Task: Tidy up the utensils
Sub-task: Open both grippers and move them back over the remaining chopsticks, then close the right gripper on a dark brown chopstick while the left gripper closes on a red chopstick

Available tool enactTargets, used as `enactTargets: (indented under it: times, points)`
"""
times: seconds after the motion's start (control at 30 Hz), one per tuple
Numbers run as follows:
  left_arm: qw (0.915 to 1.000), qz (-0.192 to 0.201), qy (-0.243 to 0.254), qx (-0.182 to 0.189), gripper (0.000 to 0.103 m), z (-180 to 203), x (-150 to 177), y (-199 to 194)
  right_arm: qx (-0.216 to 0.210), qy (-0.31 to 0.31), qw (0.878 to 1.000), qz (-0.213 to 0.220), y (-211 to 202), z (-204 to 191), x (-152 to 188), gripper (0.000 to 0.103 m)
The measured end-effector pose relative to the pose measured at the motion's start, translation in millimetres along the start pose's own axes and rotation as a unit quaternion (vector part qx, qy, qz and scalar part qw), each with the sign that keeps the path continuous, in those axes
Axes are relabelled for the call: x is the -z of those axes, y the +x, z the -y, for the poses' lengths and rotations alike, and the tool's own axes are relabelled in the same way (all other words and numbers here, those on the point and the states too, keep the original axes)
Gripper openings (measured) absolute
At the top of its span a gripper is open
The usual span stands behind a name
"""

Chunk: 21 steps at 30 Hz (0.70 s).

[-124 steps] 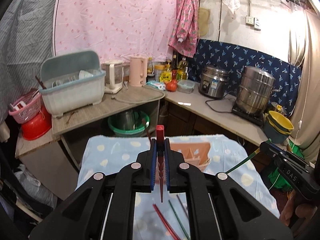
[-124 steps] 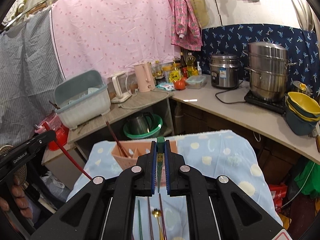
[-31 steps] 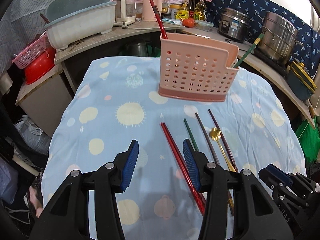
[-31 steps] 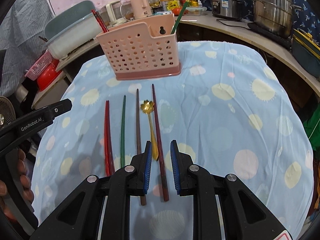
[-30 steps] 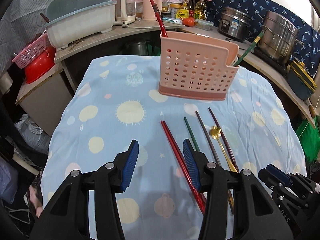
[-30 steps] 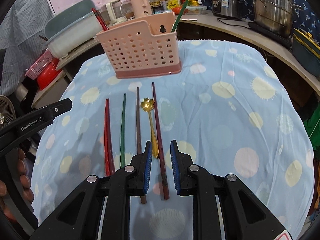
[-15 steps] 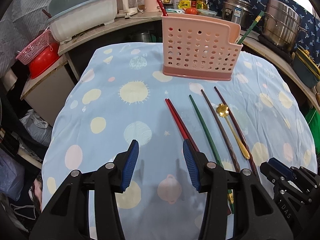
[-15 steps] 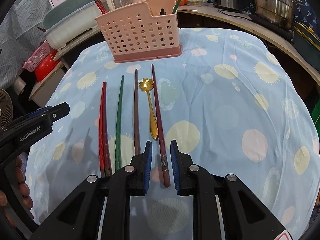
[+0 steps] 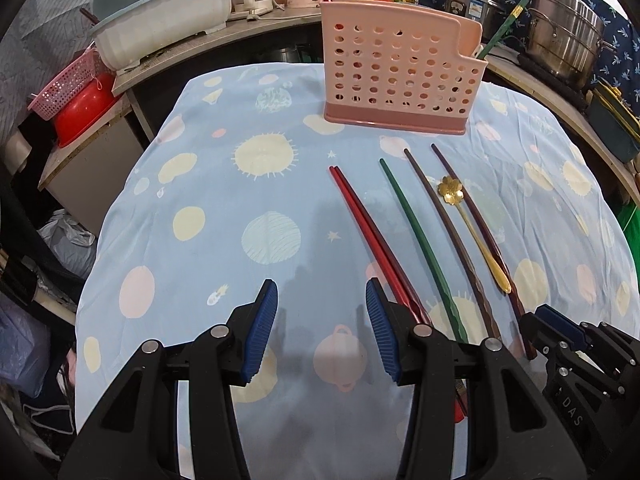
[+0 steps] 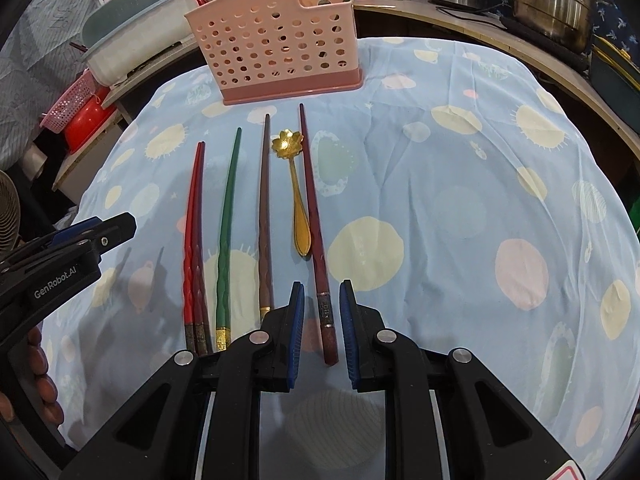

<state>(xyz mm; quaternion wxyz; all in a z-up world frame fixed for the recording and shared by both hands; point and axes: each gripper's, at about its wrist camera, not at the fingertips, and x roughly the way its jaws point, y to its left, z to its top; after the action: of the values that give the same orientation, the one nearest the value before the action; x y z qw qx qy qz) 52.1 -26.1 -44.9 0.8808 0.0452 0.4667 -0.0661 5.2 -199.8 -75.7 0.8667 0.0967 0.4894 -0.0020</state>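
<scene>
With jaws parted and gripping nothing, the right gripper straddles the maroon chopstick near the pink caddy, risking nudging the gold spoon alongside; the left gripper hangs open, empty.

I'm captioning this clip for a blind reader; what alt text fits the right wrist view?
The right gripper, jaws open, straddles the thick end of a maroon chopstick on a blue dotted cloth. Beside it lie a gold spoon and brown, green and red chopsticks, before a pink holder.
</scene>
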Motion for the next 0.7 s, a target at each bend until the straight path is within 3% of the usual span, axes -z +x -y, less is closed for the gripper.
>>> enactTargets:
  times: [0.37, 0.7]
  points:
    - [0.9999, -0.014, 0.000, 0.006, 0.044, -1.6, 12.5, 3.9, 0.005, -0.005, 1.000, -0.007, 6.4, 1.4, 5.6, 0.008]
    - [0.9990, -0.025, 0.011, 0.035, 0.044, 11.5, 28.7, -3.1, 0.011, -0.011, 1.000, -0.002, 2.7, 1.8, 11.0, 0.007]
